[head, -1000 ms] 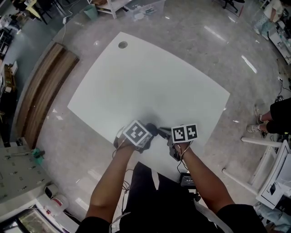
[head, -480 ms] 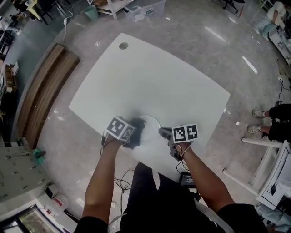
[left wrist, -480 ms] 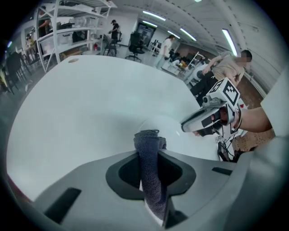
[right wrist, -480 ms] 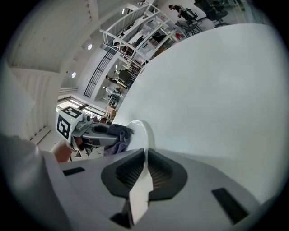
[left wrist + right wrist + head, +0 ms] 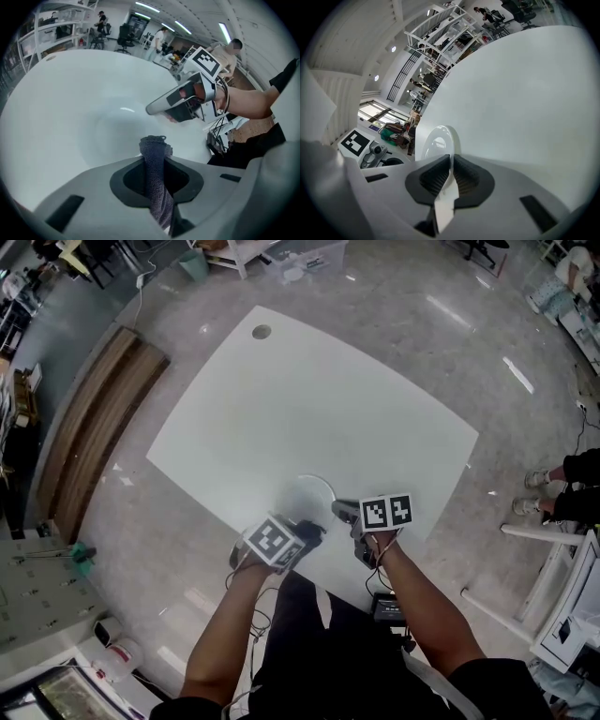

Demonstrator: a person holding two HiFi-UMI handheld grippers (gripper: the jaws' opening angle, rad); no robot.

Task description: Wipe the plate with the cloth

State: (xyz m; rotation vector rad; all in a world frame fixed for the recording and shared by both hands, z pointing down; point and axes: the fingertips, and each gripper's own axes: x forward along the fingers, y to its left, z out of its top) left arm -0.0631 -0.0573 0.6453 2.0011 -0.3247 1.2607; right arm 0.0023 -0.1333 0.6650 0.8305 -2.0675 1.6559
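Wiping, by the look of things, running midway rather than ending. Clamping the rim of the white plate (image 5: pixel 307 491) between the pressed-in jaws of the right gripper (image 5: pixel 451 164), steadying it near the near edge of the white table (image 5: pixel 309 399). Pinching a folded dark cloth (image 5: pixel 152 147) in the left gripper (image 5: pixel 154 164), its tip hanging at the plate's near rim, contact unclear. Counting both grasps as done. Seeing no dirt on the glossy surface, so leaving open the amount of rubbing left; probably letting go of plate and cloth afterwards.
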